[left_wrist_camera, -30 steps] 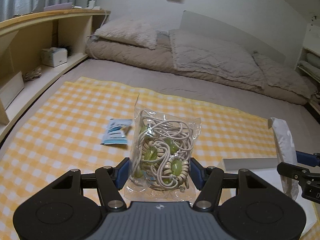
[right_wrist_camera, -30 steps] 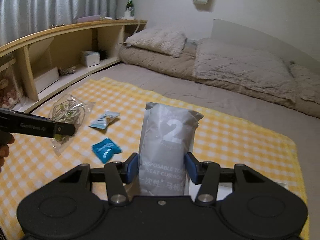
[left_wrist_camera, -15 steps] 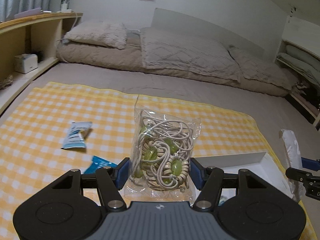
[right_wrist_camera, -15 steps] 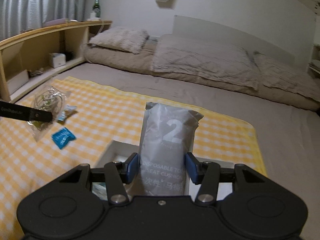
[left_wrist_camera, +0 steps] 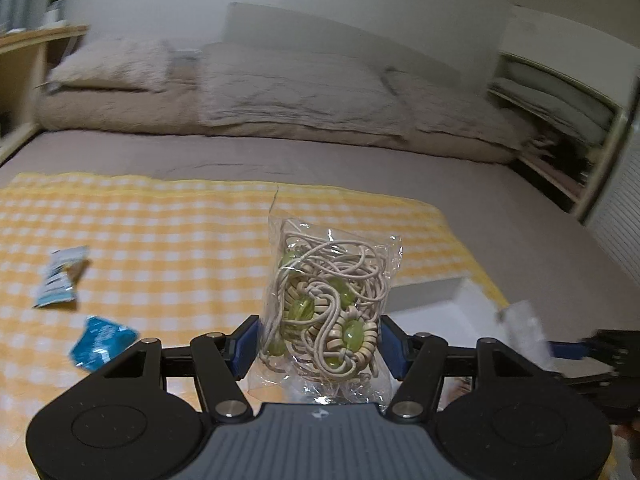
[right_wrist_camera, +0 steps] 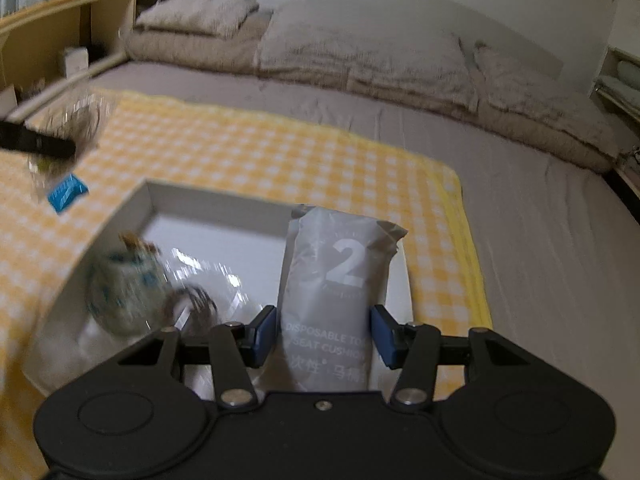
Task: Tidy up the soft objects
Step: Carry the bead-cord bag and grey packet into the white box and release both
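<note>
Jaws full both sides: left gripper (left_wrist_camera: 318,340) squeezing cord bag (left_wrist_camera: 328,304), right gripper (right_wrist_camera: 324,334) squeezing grey pack (right_wrist_camera: 334,300).
Only the right view shows inside the white box (right_wrist_camera: 216,204); contents too blurry.

Black gripper (left_wrist_camera: 318,342) body, blue fingers (left_wrist_camera: 245,340), silver screws.

Dim warm indoor light, soft shadows, motion blur throughout, fisheye bending and dark vignetted corners
</note>
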The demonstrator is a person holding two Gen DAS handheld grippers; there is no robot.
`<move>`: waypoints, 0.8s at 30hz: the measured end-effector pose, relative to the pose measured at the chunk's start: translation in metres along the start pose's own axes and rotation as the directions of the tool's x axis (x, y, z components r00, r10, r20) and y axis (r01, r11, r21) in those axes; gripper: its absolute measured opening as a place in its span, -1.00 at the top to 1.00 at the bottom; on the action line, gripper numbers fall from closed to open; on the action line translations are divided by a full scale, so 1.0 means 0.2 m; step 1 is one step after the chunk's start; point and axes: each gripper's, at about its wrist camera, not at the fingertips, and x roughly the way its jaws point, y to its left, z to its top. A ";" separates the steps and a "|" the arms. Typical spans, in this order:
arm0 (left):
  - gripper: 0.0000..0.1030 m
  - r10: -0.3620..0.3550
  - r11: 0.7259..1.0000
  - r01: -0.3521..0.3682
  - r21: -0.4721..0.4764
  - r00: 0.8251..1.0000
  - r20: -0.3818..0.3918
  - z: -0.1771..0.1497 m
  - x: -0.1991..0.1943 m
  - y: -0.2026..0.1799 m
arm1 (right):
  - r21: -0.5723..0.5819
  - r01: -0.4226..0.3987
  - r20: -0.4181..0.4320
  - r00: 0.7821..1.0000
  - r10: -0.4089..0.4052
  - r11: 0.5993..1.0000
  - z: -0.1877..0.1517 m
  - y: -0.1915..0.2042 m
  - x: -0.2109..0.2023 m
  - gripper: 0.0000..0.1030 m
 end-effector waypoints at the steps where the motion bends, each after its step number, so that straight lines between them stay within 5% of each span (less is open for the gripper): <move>1: -0.21 -0.017 1.000 0.017 0.024 1.000 -0.002 0.00 0.01 -0.02 | -0.006 -0.003 -0.013 1.000 0.003 1.000 -0.02 -0.01 0.02 -0.01; 11: -0.21 -0.114 0.942 0.122 0.313 0.993 -0.044 0.06 0.24 -0.33 | -0.037 -0.013 -0.126 0.992 0.009 0.999 -0.16 -0.06 0.18 -0.01; 18: -0.21 -0.198 0.954 0.221 0.202 0.972 -0.124 0.07 0.51 -0.51 | 0.006 -0.034 -0.153 0.988 0.034 0.999 -0.17 -0.09 0.23 -0.01; 21: -0.21 -0.205 0.913 0.240 0.330 0.969 -0.136 0.05 0.62 -0.62 | -0.014 -0.045 -0.167 0.985 0.042 0.999 -0.19 -0.09 0.26 -0.01; 24: -0.21 -0.204 0.827 0.270 0.493 0.961 -0.185 0.04 0.73 -0.72 | -0.037 -0.055 -0.176 0.983 0.048 0.998 -0.20 -0.08 0.27 -0.01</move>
